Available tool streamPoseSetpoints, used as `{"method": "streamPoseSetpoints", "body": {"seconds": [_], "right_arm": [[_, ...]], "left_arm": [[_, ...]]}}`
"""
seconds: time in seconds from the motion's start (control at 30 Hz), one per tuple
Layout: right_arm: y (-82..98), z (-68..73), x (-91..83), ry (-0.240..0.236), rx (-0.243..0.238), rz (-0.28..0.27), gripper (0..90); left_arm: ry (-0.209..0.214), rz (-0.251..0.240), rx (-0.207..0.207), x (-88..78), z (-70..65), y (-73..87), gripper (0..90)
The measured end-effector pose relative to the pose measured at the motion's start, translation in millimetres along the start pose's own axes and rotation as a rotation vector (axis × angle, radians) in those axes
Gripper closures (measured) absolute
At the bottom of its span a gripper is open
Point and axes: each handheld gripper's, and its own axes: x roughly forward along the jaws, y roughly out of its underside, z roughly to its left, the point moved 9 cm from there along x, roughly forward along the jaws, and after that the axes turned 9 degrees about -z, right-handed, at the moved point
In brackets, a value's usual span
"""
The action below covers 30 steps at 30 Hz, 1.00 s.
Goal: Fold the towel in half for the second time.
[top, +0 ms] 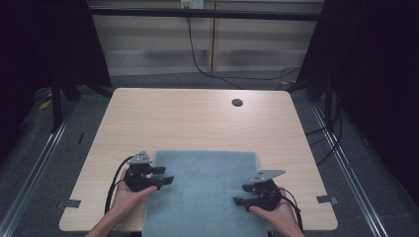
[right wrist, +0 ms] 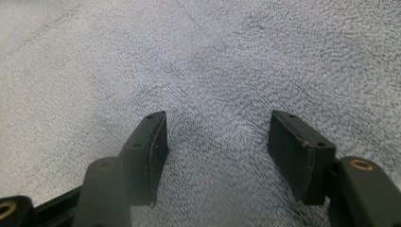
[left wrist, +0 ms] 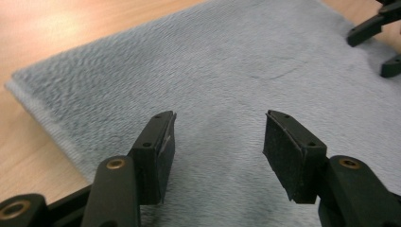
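Over the towel [top: 202,190], both tongs gape with nothing between the pads: left tongs [top: 167,176] at its nine o'clock edge, right tongs [top: 240,194] inside its four o'clock area. Likely next: pinch the near corners together, evenly, catching only cloth. Flat on the tabletop [top: 197,116], the towel runs lengthwise twelve to six, overhanging the near edge.

Both tongs, left [top: 167,176] and right [top: 240,194], gape empty, tips pointing inward toward each other.
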Motion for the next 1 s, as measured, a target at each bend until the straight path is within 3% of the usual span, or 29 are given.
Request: {"method": "streamPoseSetpoints", "body": {"seconds": [0.07, 0.17, 0.27, 0.4, 0.5, 0.6, 0.8, 0.83, 0.93, 1.0], "right_arm": [[-5.4, -3.7, -2.3, -0.010, 0.025, -0.022, 38.5], [-20.7, -16.2, -7.9, 0.020, 0.012, -0.076, 38.4], [-35.7, -37.0, -16.1, 0.059, 0.040, -0.113, 40.3], [-51.2, -73.5, -21.1, 0.129, 0.062, -0.149, 44.5], [-54.9, -99.5, -12.3, 0.182, 0.042, -0.124, 45.7], [-56.5, -116.7, 2.1, 0.182, 0.057, -0.102, 44.4], [-59.7, -133.0, 23.7, 0.211, 0.038, -0.074, 40.3], [-61.1, -132.0, 25.8, 0.195, 0.043, -0.079, 40.9], [-56.3, -130.7, 35.2, 0.176, 0.035, -0.027, 44.3], [-54.8, -130.7, 36.8, 0.170, 0.040, -0.028, 45.5]], "left_arm": [[0.009, 0.005, -0.015, -0.7, 3.5, 3.0, 46.3], [-0.003, 0.018, -0.008, 0.9, 5.6, 5.7, 48.1], [-0.008, 0.037, 0.017, 3.2, 3.8, 9.1, 48.0], [-0.001, 0.034, 0.010, 3.2, 4.0, 9.3, 47.4], [0.002, 0.032, 0.009, 3.2, 4.4, 9.4, 47.4], [0.004, 0.032, 0.006, 3.0, 4.5, 9.4, 47.3], [-0.002, 0.039, -0.009, 1.3, 8.5, 2.0, 46.6], [-0.017, 0.031, 0.007, -0.1, 11.7, -3.3, 46.0], [-0.012, -0.029, -0.031, -1.6, 24.6, -24.8, 43.9], [-0.048, -0.062, -0.027, 0.8, 39.5, -37.2, 44.0]]}}
